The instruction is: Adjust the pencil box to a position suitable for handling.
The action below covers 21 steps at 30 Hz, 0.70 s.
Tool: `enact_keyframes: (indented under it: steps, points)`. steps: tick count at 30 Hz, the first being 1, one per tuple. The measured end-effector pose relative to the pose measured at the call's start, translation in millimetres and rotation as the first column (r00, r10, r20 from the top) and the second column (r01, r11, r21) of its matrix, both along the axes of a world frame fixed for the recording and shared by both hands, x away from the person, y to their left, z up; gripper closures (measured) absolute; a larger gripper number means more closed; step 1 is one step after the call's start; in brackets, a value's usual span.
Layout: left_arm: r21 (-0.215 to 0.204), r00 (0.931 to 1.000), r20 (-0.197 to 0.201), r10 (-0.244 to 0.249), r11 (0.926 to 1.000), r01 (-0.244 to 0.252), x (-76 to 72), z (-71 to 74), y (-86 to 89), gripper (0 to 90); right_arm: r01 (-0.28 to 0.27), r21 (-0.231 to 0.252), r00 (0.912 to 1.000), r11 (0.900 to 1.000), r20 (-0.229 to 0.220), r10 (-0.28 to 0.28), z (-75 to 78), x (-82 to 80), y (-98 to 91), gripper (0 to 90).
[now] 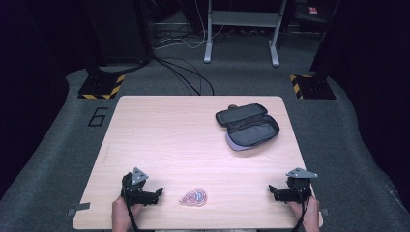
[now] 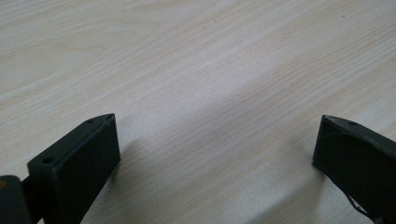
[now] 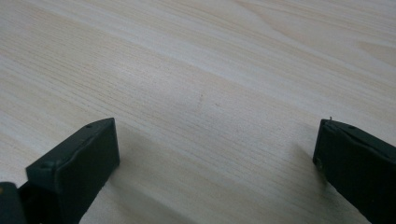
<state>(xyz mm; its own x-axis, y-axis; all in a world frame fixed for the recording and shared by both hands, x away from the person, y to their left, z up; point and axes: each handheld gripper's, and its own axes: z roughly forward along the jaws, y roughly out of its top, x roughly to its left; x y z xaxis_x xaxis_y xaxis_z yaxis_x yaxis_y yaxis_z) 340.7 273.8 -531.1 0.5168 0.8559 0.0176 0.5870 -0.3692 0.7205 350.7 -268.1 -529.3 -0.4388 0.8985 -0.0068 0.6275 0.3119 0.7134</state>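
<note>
While both tools rest low at the near edge of the surface (image 1: 145,125), nothing is held yet, so I judge that the work is at its very start, before the first reach.

The left tool (image 1: 157,194) lies on the surface with its tips pointing to the right. In the left gripper view its jaws stand wide apart, and between them is bare wood (image 2: 210,93). Just to the right of this tool, a little ahead of its tips and not touching them, lies a small pink packet (image 1: 194,197), flat on the surface. This is the nearest thing to a tool, so I take it as the thing to pick.

Further to the right and well away from both tools, on the far side, lies a dark case (image 1: 248,125), open, with its lid folded back. It looks empty, but I cannot be sure of this.

The right tool (image 1: 272,191) rests near the right corner with its tips pointing to the left, toward the packet but well apart from it. Its jaws are also wide apart, over bare wood (image 3: 210,93).

The next move, as I judge it, calls for the left tool to slide a little to the right until the packet is between its jaws, then close. Because the packet is thin and flat, the jaws must go very low, or they may only push it away.
</note>
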Motion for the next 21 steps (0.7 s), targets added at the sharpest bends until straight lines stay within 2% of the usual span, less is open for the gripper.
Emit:
enact_keyframes:
  steps: [9, 12, 14, 16, 18, 20, 21]
  points:
    - [0.001, 0.9999, -0.011, -0.007, 1.0, 0.007, 0.9, 0.8, 0.4, 0.5, -0.001, 0.0, 1.0, 1.0, -0.001, 0.001, 0.1, 0.0, -0.2, 0.0]
    - [0.001, 1.0, 0.0, -0.004, 1.0, 0.004, 1.3, 0.1, 0.2, 0.5, 0.001, 0.002, 1.0, 1.0, 0.005, -0.001, -0.3, 0.1, 0.1, 0.0]
    - [0.01, 0.9997, -0.012, -0.02, 0.9997, 0.02, 1.8, 1.3, 1.2, 0.8, -0.004, -0.001, 1.0, 1.0, 0.0, 0.004, 0.1, -0.1, -0.3, 0.0]
    - [-0.001, 0.9997, -0.01, -0.024, 0.9997, 0.024, 1.9, 1.0, 1.1, 1.5, -0.001, 0.001, 1.0, 1.0, -0.001, 0.001, 0.1, 0.0, 0.0, 0.0]
    - [-0.001, 0.9994, 0.006, -0.035, 0.9994, 0.035, 2.0, 1.8, 1.1, 2.5, -0.003, -0.001, 1.0, 1.0, 0.0, 0.003, 0.1, 0.0, -0.2, 0.0]
    - [-0.028, 0.9985, 0.014, -0.053, 0.9982, 0.053, 1.5, 3.6, -0.2, 2.1, -0.002, 0.002, 1.0, 1.0, 0.005, 0.002, -0.1, -0.1, -0.2, 0.0]
    - [-0.038, 0.9976, 0.032, -0.061, 0.9973, 0.062, 0.2, 5.7, -1.3, 1.8, -0.002, 0.004, 1.0, 1.0, 0.007, 0.002, -0.2, -0.1, -0.2, 0.0]
